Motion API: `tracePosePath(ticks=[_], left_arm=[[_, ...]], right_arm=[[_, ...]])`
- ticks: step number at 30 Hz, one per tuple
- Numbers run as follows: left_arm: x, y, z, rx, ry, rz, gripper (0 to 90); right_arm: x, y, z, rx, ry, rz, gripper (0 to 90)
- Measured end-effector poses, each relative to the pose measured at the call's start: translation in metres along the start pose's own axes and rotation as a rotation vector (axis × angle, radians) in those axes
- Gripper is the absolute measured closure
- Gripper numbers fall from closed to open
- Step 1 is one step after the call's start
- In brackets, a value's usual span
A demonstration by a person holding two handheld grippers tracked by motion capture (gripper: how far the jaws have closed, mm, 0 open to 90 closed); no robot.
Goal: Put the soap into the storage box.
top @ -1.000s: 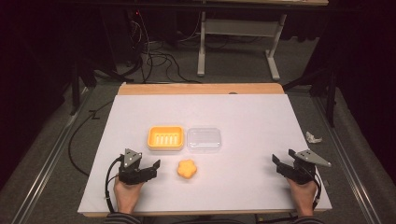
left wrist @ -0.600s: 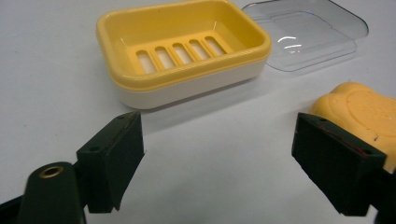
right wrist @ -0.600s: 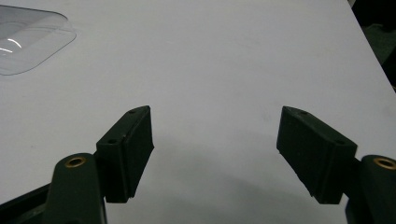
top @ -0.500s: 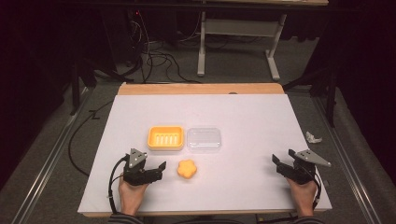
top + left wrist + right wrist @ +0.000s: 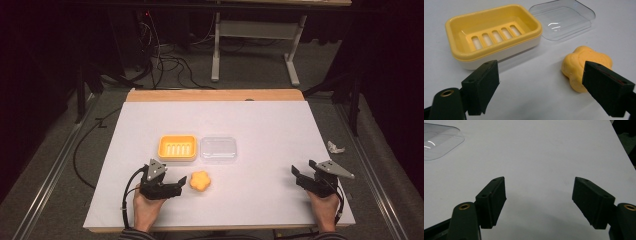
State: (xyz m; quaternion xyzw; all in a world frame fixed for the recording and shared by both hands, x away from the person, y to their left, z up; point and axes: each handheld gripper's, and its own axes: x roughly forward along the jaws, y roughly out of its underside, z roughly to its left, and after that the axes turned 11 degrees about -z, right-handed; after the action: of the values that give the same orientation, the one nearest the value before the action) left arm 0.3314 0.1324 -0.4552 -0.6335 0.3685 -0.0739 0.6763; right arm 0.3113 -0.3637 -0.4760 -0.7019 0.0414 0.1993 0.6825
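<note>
An orange flower-shaped soap (image 5: 200, 181) (image 5: 584, 67) lies on the white table, in front of a yellow soap dish (image 5: 177, 147) (image 5: 492, 37) with a slotted insert. A clear plastic lid (image 5: 218, 148) (image 5: 562, 17) (image 5: 437, 141) rests flat beside the dish on its right. My left gripper (image 5: 176, 185) (image 5: 544, 82) is open just left of the soap, its right jaw overlapping the soap's near edge in the left gripper view. Far right near the front edge, my right gripper (image 5: 301, 174) (image 5: 539, 200) is open over bare table.
A crumpled white scrap (image 5: 335, 147) lies at the table's right edge. The white table sheet (image 5: 260, 120) ends at a wooden strip at the back. Cables and a desk frame (image 5: 250, 35) stand on the floor beyond.
My left gripper has moved right, closing in on the soap. The right gripper has stayed where it was.
</note>
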Motion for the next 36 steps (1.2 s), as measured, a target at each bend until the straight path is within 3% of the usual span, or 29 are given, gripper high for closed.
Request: tracePosePath(ticks=[15, 23, 36], left_arm=[[0.013, -0.007, -0.021, 0.038, 0.068, 0.069, 14.4], [0.019, -0.01, -0.029, 0.06, 0.091, 0.082, 14.1], [0.034, -0.011, -0.045, 0.108, 0.129, 0.149, 14.4]], right_arm=[[0.0, 0.0, -0.001, -0.002, 0.001, -0.002, 27.6], [0.0, 0.0, 0.0, 0.0, 0.002, 0.002, 27.7], [0.0, 0.0, 0.0, -0.002, 0.004, 0.003, 27.7]])
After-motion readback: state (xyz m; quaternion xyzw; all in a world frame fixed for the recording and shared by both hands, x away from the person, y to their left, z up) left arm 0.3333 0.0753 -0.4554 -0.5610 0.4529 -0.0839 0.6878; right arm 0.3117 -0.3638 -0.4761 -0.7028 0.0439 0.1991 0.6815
